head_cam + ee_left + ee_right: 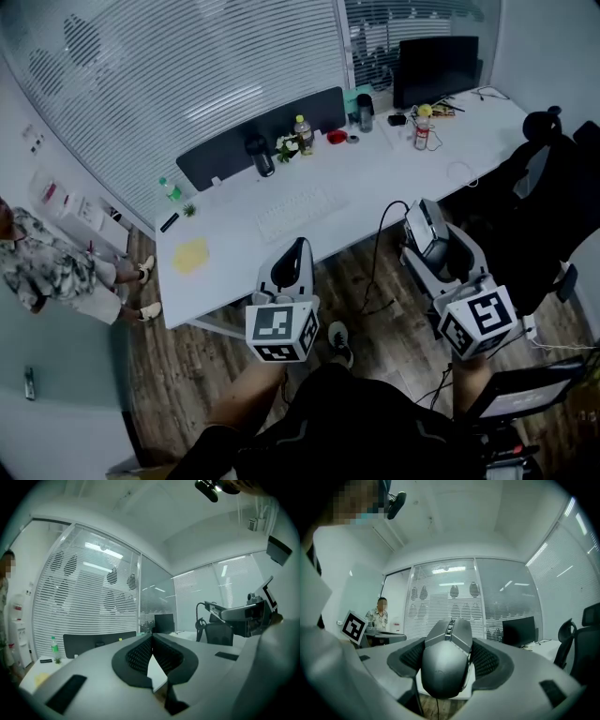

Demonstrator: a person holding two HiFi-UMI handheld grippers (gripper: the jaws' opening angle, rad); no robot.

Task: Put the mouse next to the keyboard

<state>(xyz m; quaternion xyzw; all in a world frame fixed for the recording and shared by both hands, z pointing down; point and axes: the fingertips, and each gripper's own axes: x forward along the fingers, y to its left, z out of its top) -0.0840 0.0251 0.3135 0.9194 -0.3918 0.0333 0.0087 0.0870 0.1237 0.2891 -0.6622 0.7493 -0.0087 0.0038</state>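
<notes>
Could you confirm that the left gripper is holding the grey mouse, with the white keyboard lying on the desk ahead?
Not quite: the grey mouse sits between the jaws of the right gripper, not the left, as the right gripper view shows. The left gripper is shut on nothing. The white keyboard does lie on the desk ahead.

The mouse (445, 667) is seen as smooth grey plastic with a soft satin sheen. The pads (487, 660) of the right gripper (449, 626), pressed against it, are lined with a black, finely ribbed, rubbery-looking material, and its shell is finished in matt grey plastic. The desk (234, 246) is topped in smooth matt white; the floor (187, 366) is laid in wood-grain planks.
</notes>
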